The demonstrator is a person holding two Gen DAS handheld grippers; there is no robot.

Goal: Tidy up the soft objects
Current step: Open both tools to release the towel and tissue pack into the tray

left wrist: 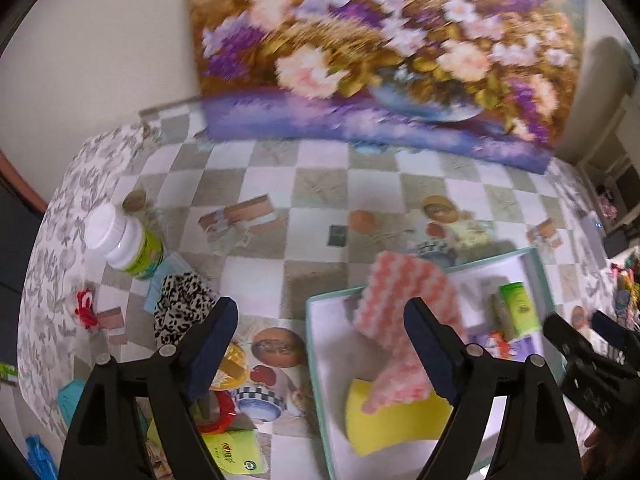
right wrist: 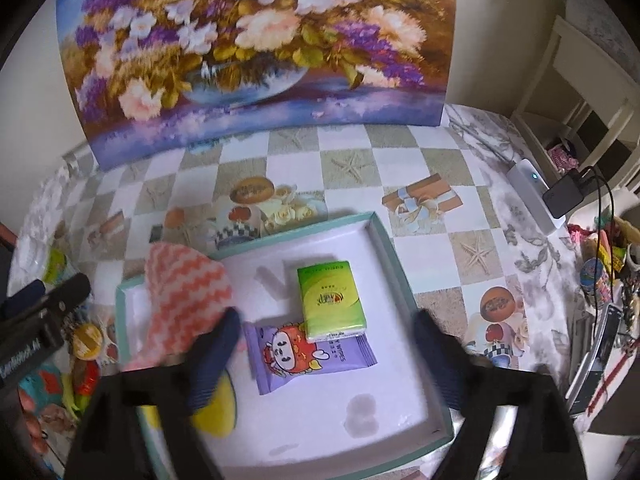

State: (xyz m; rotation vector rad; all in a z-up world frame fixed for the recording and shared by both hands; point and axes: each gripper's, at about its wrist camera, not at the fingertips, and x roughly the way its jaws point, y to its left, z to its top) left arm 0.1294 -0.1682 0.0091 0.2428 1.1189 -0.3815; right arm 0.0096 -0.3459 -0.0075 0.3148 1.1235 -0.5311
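Observation:
A shallow box with a teal rim (right wrist: 400,272) lies on the checked tablecloth. Inside it are a green tissue pack (right wrist: 330,300), a purple wipes pack (right wrist: 308,356), a yellow sponge (left wrist: 384,420) and a pink-and-white wavy cloth (left wrist: 404,308). The cloth lies over the sponge and the box's far left rim. My right gripper (right wrist: 328,316) hangs open above the two packs, holding nothing. My left gripper (left wrist: 322,304) is open over the box's left edge, its right finger in front of the cloth. A leopard-print scrunchie (left wrist: 180,304) lies on the cloth-covered table left of the box.
A flower painting (right wrist: 256,52) leans on the wall behind the table. Left of the box stand a white-capped bottle (left wrist: 124,240), a red ring (left wrist: 218,412) and a green packet (left wrist: 236,452). A white device (right wrist: 532,192) and cluttered items sit at the right table edge.

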